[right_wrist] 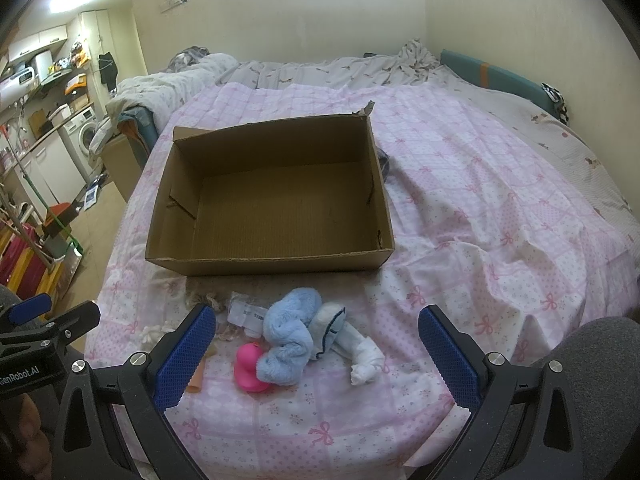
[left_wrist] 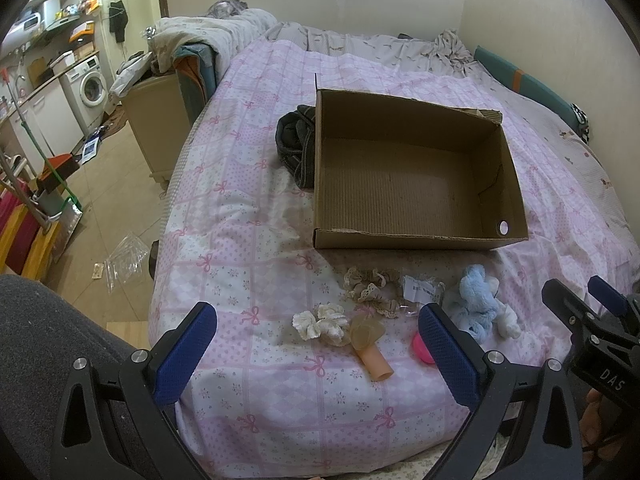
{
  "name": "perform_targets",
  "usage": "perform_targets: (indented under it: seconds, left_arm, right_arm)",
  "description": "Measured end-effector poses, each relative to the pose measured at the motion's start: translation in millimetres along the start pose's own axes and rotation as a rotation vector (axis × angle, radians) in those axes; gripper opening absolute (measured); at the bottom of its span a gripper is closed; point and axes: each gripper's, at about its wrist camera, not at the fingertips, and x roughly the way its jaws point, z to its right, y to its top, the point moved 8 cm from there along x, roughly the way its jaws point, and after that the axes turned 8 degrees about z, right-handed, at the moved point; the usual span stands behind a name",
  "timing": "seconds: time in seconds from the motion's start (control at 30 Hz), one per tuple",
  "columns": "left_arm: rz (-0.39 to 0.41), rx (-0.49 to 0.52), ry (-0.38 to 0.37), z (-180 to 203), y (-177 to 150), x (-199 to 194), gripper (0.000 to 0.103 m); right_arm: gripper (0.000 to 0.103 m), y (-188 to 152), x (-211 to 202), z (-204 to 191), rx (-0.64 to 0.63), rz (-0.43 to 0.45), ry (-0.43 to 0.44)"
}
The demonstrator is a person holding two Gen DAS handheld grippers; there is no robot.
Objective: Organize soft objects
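Note:
An empty cardboard box (left_wrist: pixel 420 236) (right_wrist: pixel 272 258) sits on the pink bed. In front of it lie a light blue plush (left_wrist: pixel 478 300) (right_wrist: pixel 288 340), a white rolled sock (right_wrist: pixel 360 356), a pink rubber duck (right_wrist: pixel 248 368) (left_wrist: pixel 422 350), a white scrunchie (left_wrist: pixel 320 322), a beige lace scrunchie (left_wrist: pixel 370 286), a tan rubbery piece (left_wrist: pixel 370 348) and a tagged clear packet (left_wrist: pixel 422 290) (right_wrist: pixel 246 314). My left gripper (left_wrist: pixel 316 356) is open above the scrunchies. My right gripper (right_wrist: pixel 316 360) is open above the plush and duck; it also shows in the left wrist view (left_wrist: pixel 588 300).
Dark folded clothing (left_wrist: pixel 296 148) lies against the box's left side. The bed (right_wrist: pixel 480 220) runs to the wall on the right, with rumpled grey bedding (left_wrist: pixel 380 46) at the back. Left of the bed are the floor, a beige cabinet (left_wrist: pixel 156 120) and a washing machine (left_wrist: pixel 88 84).

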Motion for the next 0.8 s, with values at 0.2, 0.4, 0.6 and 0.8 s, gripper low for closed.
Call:
perform_targets:
  seconds: [0.2, 0.4, 0.6, 0.8]
  left_arm:
    - [0.001, 0.001, -0.001, 0.0, 0.0, 0.0, 0.101]
    - [-0.001, 0.0, -0.001, 0.0, -0.2, -0.1, 0.101]
    - [0.0, -0.001, 0.0, 0.1, -0.3, 0.1, 0.101]
    - [-0.001, 0.0, -0.001, 0.3, -0.4, 0.2, 0.101]
  right_arm:
    - [0.103, 0.1, 0.1, -0.3, 0.0, 0.0, 0.0]
    - [0.103, 0.0, 0.0, -0.3, -0.001, 0.001, 0.0]
    - [0.103, -0.2, 0.4, -0.6, 0.0, 0.001, -0.001]
    - [0.103, 1.0, 0.1, 0.3, 0.0, 0.0, -0.001]
